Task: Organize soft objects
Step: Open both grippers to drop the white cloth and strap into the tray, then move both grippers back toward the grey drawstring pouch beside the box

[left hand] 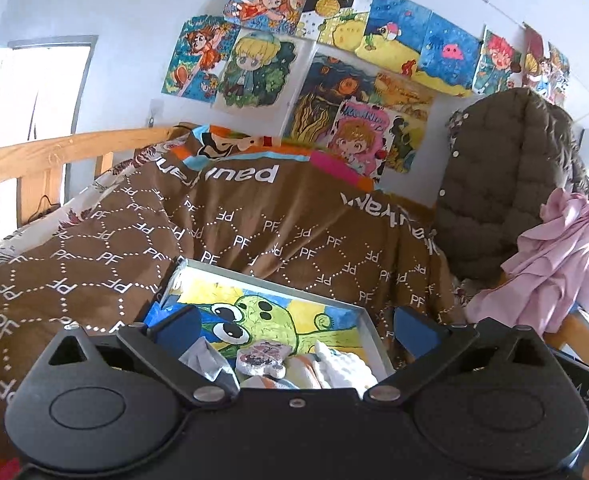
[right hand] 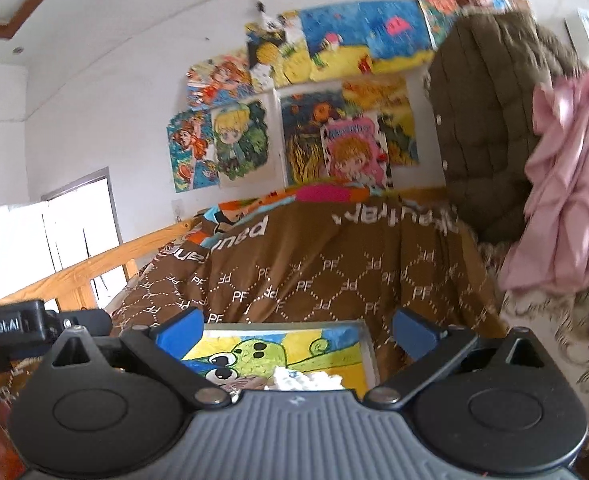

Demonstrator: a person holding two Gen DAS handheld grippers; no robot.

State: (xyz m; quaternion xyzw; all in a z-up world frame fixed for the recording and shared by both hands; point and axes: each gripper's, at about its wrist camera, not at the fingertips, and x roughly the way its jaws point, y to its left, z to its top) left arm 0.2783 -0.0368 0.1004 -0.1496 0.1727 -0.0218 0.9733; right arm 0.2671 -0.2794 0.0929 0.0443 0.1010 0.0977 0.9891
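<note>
Bed [left hand: 254, 240] first: it is big, with a brown blanket over it, and a shallow box [left hand: 368, 320] with a green frog picture inside sits on the blanket. Soft things lie in the near end of the box: a fluffy white one [left hand: 346, 368], a gray cloth one [left hand: 204, 360] and a small flat printed one [left hand: 260, 358]. I think the job now is to pick one soft thing and put it in its place. To do that well, come down slowly over just one thing, pinch it in its middle, and do not push the box along the blanket. The left tool [left hand: 294, 326] sits low over the box, pointing forward, fingers wide apart and holding nothing. The right tool [right hand: 296, 330] sits beside it, also wide apart, also holding nothing.
</note>
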